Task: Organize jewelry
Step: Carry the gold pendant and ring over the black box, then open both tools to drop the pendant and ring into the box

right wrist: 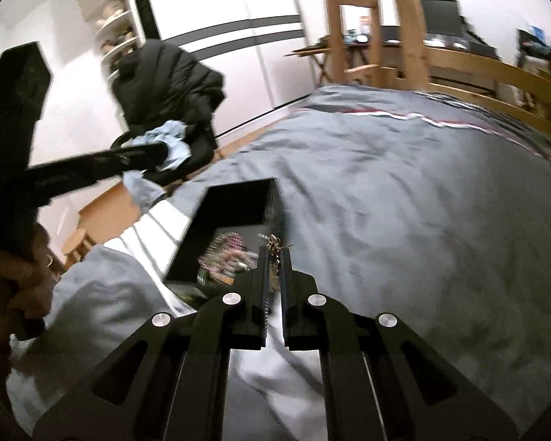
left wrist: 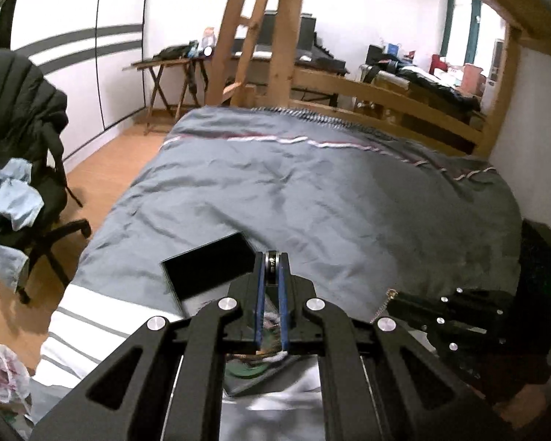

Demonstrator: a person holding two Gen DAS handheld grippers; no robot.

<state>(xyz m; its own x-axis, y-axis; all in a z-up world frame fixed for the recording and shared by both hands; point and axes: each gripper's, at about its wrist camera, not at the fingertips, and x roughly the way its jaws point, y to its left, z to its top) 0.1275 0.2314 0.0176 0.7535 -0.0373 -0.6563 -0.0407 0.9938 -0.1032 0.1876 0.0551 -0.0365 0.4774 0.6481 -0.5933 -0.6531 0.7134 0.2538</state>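
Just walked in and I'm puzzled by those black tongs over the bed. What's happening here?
A person is sorting jewelry on a grey bedspread, a two-finger gripper in each hand. The left gripper is shut on a dark ring-shaped bangle. The right gripper pinches a small gold-coloured chain piece, which sticks out past its tips. Just beside it is an open black box that already holds colourful beaded pieces. Neither item is in the box yet.

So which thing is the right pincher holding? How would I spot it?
Find the grey bed, then the open black box of colourful beads on it. Just right of the box, the right gripper pinches a small gold chain, metallic rather than colourful.
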